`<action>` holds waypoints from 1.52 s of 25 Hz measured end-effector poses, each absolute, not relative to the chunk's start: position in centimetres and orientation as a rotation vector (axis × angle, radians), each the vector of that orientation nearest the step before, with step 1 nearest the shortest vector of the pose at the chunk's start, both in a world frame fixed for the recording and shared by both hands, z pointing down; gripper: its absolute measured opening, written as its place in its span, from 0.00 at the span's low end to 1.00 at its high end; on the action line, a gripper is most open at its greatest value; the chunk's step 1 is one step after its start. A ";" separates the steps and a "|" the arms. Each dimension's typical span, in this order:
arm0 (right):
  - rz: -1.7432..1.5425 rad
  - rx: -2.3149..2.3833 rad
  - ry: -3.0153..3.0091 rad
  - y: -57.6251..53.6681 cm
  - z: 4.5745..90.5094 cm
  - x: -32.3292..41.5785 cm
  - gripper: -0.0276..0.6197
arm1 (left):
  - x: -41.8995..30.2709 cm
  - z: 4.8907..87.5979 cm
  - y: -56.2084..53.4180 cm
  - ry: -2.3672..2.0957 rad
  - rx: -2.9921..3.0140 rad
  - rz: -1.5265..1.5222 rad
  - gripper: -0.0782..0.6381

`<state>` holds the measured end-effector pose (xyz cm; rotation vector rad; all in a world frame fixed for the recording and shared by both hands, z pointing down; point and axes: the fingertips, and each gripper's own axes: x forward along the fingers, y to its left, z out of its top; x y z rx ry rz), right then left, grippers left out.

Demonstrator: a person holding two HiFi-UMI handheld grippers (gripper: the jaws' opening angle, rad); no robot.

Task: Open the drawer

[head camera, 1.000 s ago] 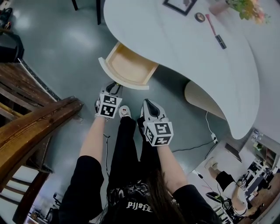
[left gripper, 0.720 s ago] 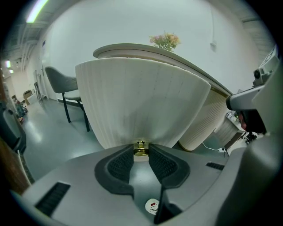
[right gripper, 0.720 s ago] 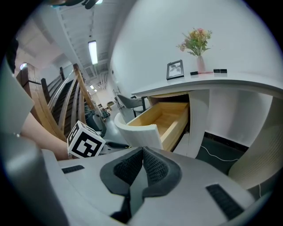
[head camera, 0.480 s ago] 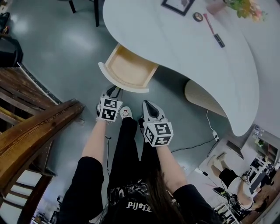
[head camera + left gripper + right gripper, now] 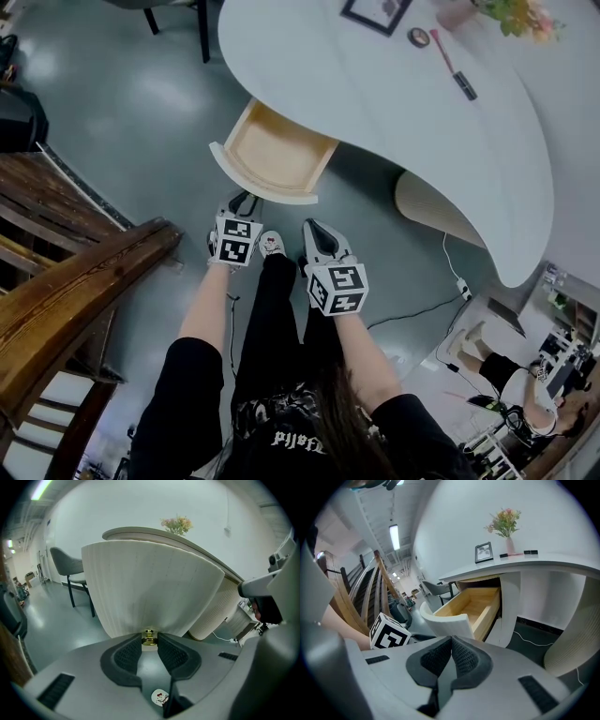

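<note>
In the head view, the drawer (image 5: 277,150) stuck far out from under the white desk (image 5: 394,103). You could see right down to its bare wood bottom. The left gripper (image 5: 246,200) was at the drawer's round white front. The right gripper (image 5: 314,228) hung beside it over the floor (image 5: 141,103), touching nothing.

In the left gripper view, the left gripper's (image 5: 149,637) jaws were narrow and pinched the little gold knob (image 5: 149,641) on the drawer front (image 5: 150,588).

In the right gripper view, the right gripper's (image 5: 451,642) jaws were pressed together with nothing between them. The open drawer (image 5: 474,603) showed just past them.

The job looked almost done: the drawer was open, and all that seemed left was to let go of the knob.

A second before, it all looked much the same. The drawer was out just as far, and both grippers sat in nearly the same spots.
</note>
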<state>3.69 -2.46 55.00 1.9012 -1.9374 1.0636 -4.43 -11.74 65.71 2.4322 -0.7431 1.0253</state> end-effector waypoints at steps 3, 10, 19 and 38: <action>1.057 1.895 -1.944 -2.5 54.9 3.3 0.09 | -4.8 65.8 -11.5 -0.742 2.429 1.027 0.27; 1.062 1.906 -1.924 -2.0 55.0 3.2 0.09 | -5.8 66.1 -10.8 -0.718 2.437 1.046 0.27; 1.069 1.901 -1.911 -1.1 54.8 2.8 0.09 | -5.9 65.8 -10.7 -0.727 2.423 1.067 0.27; 1.151 1.844 -1.897 0.7 52.2 3.0 0.09 | -7.4 61.6 -9.0 -0.850 2.201 0.926 0.33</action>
